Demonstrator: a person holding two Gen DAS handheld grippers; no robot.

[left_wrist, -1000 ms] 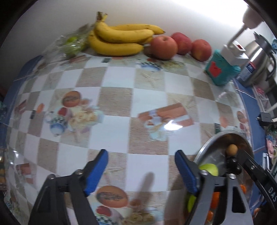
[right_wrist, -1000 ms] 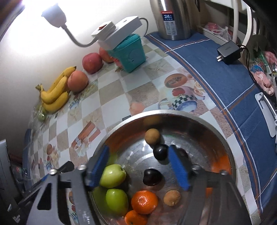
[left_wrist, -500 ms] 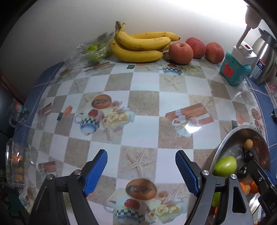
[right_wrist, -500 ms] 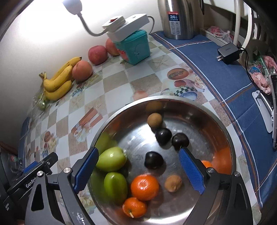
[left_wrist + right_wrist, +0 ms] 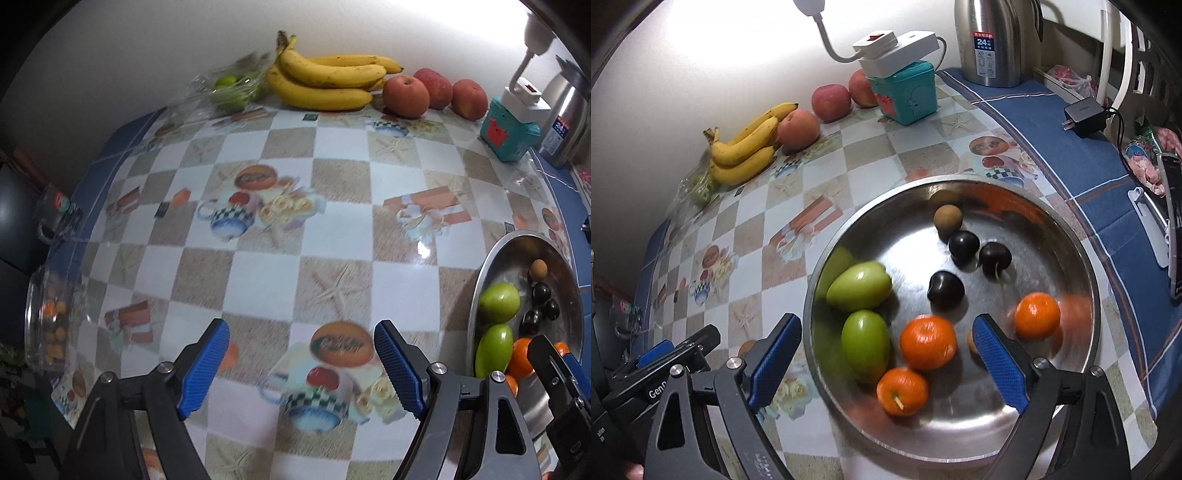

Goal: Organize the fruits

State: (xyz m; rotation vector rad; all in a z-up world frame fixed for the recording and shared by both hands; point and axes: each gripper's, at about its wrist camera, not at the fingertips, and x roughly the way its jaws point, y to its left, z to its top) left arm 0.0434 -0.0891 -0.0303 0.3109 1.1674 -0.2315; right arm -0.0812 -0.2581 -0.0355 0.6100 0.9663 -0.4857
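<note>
Overhead, left wrist view: the left gripper [image 5: 302, 363] hung above a glossy checked tablecloth [image 5: 332, 229] of white and beige squares printed with cups and gift boxes, blue-bordered at the edges. Blue-padded jaws spread wide, nothing between them. White wall behind. Along the wall: one bunch of yellow bananas [image 5: 325, 83], three red apples [image 5: 406, 96] in a row just beside it, a clear plastic bag of small green fruit [image 5: 229, 92] on the other side. Further right a teal plastic box [image 5: 508, 134] with a white power strip [image 5: 526, 101] on top, then a steel kettle [image 5: 569, 118]. Round stainless steel bowl [image 5: 476, 288] at the right edge, partly cut off by the right gripper's frame. Clear container holding small orange pieces at far left, blurred.

Right wrist view: the right gripper [image 5: 888, 360] was poised over the near side of the steel bowl [image 5: 1082, 258], jaws wide apart, holding nothing. Counted in the bowl: two green oblong fruits [image 5: 860, 286] touching one another, three orange tangerines [image 5: 928, 347], three dark plum-like fruits [image 5: 945, 290], one small brown round fruit [image 5: 947, 218]; one more brownish piece sat mostly hidden behind the right finger. A black charger [image 5: 1084, 116] lay on the blue border cloth. Bananas [image 5: 746, 147] and apples [image 5: 798, 127] stood well apart from the bowl, against the wall.
</note>
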